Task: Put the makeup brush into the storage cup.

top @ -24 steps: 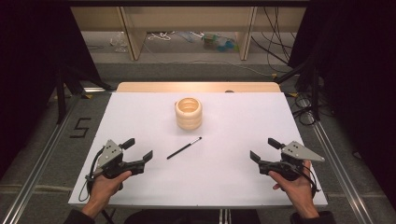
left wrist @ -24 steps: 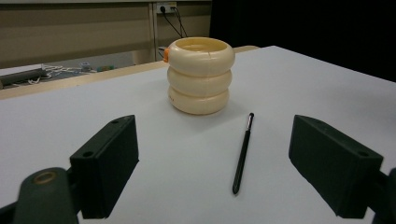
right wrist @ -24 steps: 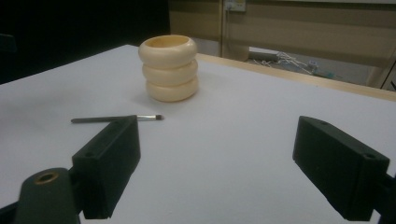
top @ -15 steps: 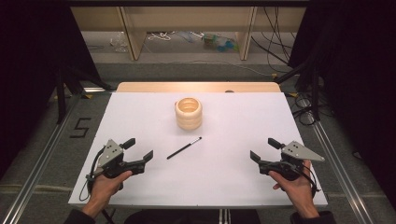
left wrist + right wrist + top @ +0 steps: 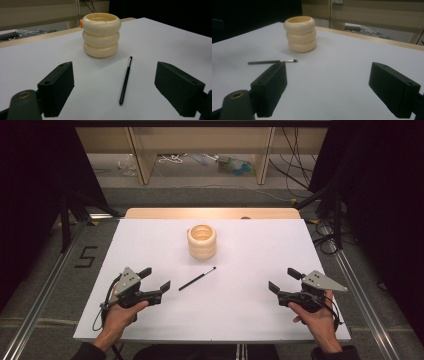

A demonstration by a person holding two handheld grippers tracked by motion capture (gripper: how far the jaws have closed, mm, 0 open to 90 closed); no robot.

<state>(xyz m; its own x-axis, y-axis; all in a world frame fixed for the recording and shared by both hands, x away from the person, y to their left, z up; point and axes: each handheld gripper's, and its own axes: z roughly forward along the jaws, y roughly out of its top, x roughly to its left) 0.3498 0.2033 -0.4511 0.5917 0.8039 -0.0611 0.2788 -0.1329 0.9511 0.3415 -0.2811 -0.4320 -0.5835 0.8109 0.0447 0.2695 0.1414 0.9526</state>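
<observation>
A cream ribbed cup made of three stacked rings stands upright in the middle of the white table. A thin black brush lies flat in front of it, bristle end toward the cup. My left gripper rests near the front left, open and empty, aimed at the brush and cup. At the front right my right gripper is held just as wide, nothing between its jaws; the cup and brush lie ahead to its left.
A wooden strip runs along the table's far edge. Beyond it are wooden shelf legs, cables and clutter on the floor. Metal rails flank the table, and a "5" mark sits on the floor at left.
</observation>
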